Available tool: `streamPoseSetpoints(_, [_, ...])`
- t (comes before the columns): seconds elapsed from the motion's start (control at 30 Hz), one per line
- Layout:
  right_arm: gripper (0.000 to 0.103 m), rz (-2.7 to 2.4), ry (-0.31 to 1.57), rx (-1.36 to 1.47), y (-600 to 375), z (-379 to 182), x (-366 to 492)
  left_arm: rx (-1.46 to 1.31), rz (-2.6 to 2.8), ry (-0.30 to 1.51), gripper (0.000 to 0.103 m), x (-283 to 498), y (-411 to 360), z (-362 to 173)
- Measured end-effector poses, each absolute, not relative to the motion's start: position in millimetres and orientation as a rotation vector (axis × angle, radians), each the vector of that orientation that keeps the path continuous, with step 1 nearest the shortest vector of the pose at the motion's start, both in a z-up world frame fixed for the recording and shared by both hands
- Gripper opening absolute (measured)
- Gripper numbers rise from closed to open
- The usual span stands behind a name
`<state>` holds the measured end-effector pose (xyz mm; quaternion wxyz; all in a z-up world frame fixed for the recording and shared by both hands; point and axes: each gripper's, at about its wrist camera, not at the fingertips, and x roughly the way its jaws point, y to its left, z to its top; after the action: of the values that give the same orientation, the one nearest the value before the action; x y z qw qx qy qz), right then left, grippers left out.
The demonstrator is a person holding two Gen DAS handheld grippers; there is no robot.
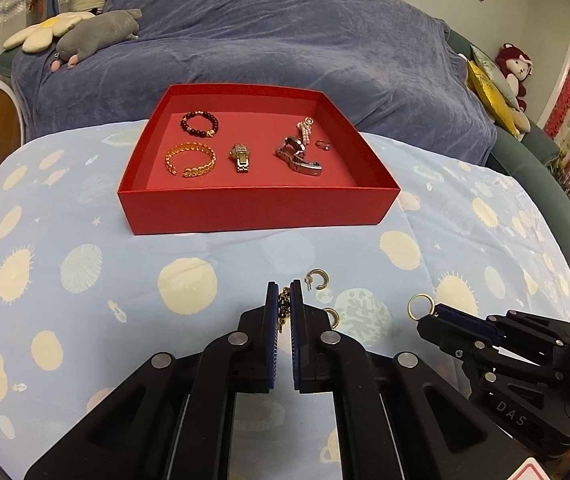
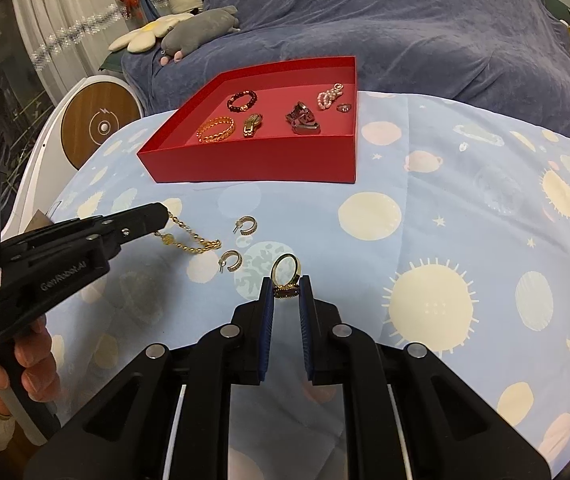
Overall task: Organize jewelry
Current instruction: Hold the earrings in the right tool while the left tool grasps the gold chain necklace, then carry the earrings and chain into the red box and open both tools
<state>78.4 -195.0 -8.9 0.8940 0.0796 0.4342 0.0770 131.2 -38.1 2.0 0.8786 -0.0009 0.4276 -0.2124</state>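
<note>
My left gripper (image 1: pixel 284 286) is shut on a gold bead chain (image 1: pixel 284 308), which hangs from its tip above the cloth; the right wrist view shows the chain (image 2: pixel 191 242) trailing down to the cloth from that gripper (image 2: pixel 163 212). My right gripper (image 2: pixel 287 282) is shut on a gold ring (image 2: pixel 285 276) with a dark studded band, held upright just above the cloth. Two gold hoop earrings (image 2: pixel 245 225) (image 2: pixel 231 261) lie loose on the cloth between the grippers. The red box (image 1: pixel 257 204) holds a dark bead bracelet (image 1: pixel 200 125), a gold bangle (image 1: pixel 190 159), a small gold watch (image 1: pixel 240 156) and several other pieces.
A blue cloth with sun and planet prints (image 2: pixel 465 240) covers the table. Behind it stands a sofa under a blue throw (image 1: pixel 285 40) with plush toys (image 1: pixel 97 34). A round wooden-faced device (image 2: pixel 99 126) stands at the left. A hand (image 2: pixel 25 364) grips the left gripper's handle.
</note>
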Motion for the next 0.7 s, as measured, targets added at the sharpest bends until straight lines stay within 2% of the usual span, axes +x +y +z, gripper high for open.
streamPoseSetpoints(0.43, [0.012, 0.172, 0.862, 0.161, -191, 8, 85, -0.043, -0.448, 0.816, 0.003, 136, -20, 42])
streamPoseSetpoints(0.7, [0.012, 0.178, 0.794, 0.156, -194, 45, 117, -0.04, -0.425, 0.766, 0.003, 166, -15, 73])
